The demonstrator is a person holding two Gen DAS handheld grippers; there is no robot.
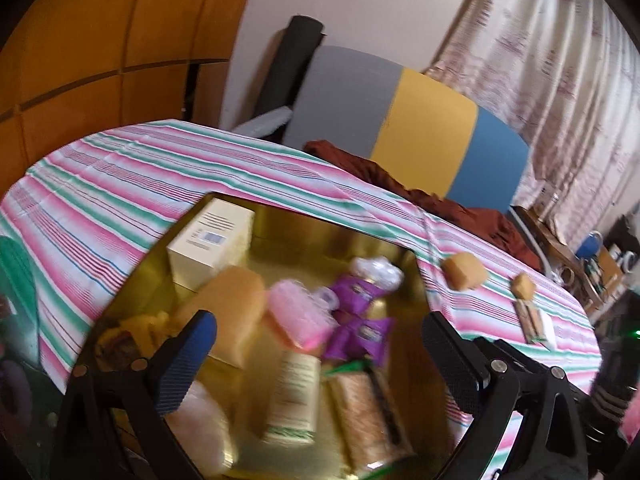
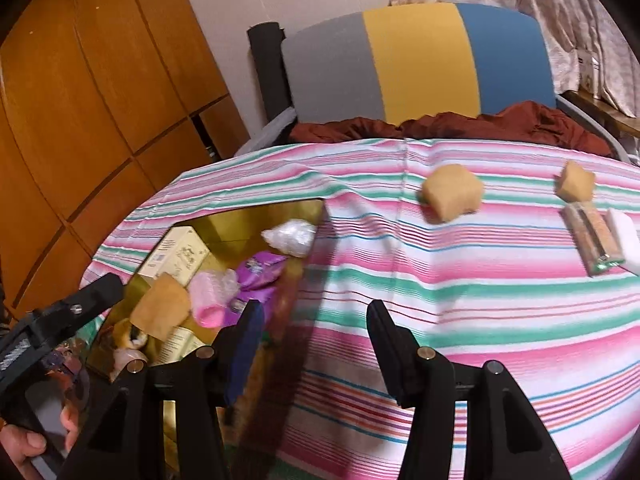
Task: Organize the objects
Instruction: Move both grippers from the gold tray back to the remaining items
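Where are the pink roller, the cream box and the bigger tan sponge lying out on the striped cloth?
pink roller (image 1: 298, 322), left wrist view, on its ribbed side.
cream box (image 1: 210, 240), left wrist view, on its top face near the barcode.
bigger tan sponge (image 2: 452, 192), right wrist view, on the middle of its front face.

My left gripper (image 1: 320, 356) is spread wide, its two fingers far apart with nothing between them; the left finger (image 1: 188, 360) shows a blue ribbed pad, the right finger (image 1: 452, 364) a black ribbed one. It tilts forward and down. My right gripper (image 2: 312, 344) also stands apart at the tips, nothing gripped, its fingers (image 2: 384, 344) pointing forward and slightly down. From the right wrist camera I see the left gripper at the lower left edge, with my left hand (image 2: 28, 446) wrapped round its handle, fingers curled.
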